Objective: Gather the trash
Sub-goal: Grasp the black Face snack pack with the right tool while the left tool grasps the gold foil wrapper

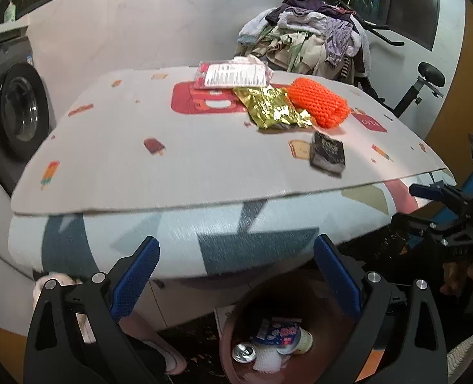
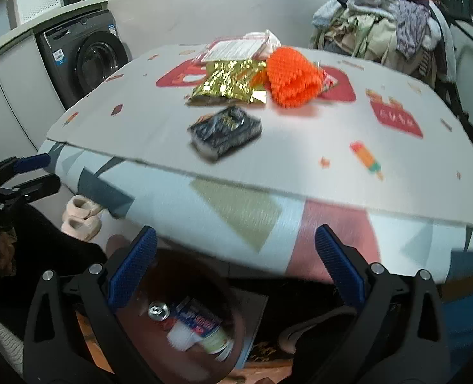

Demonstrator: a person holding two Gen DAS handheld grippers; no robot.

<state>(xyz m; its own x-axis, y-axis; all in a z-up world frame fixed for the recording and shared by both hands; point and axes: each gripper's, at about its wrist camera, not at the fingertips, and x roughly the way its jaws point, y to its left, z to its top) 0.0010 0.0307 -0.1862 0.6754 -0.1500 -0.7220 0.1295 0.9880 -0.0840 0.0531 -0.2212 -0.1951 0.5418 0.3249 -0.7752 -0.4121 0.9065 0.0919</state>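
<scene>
Plainly, the trash left to collect lies on the table [image 1: 115, 172]: a dark wrapper [image 1: 327, 156] nearest the front edge, behind it a gold foil packet [image 1: 276, 110], beside that an orange mesh sleeve [image 1: 319, 102], and farthest back a clear pack with a white label [image 1: 235, 75]. Below the table's front edge stands the bin [image 1: 233, 326], already holding a can [image 1: 244, 352] and a bottle [image 1: 284, 336]. Both tools hover over that bin with nothing between their fingers: the left gripper [image 1: 236, 275] spread wide, the right gripper [image 2: 236, 268] likewise. From either, the dark wrapper lies ahead and up across the table edge, its long axis running roughly across the right wrist view. In the left view it sits to the right of centre, so my judgement is that the right gripper is the nearer and better placed for it.
</scene>
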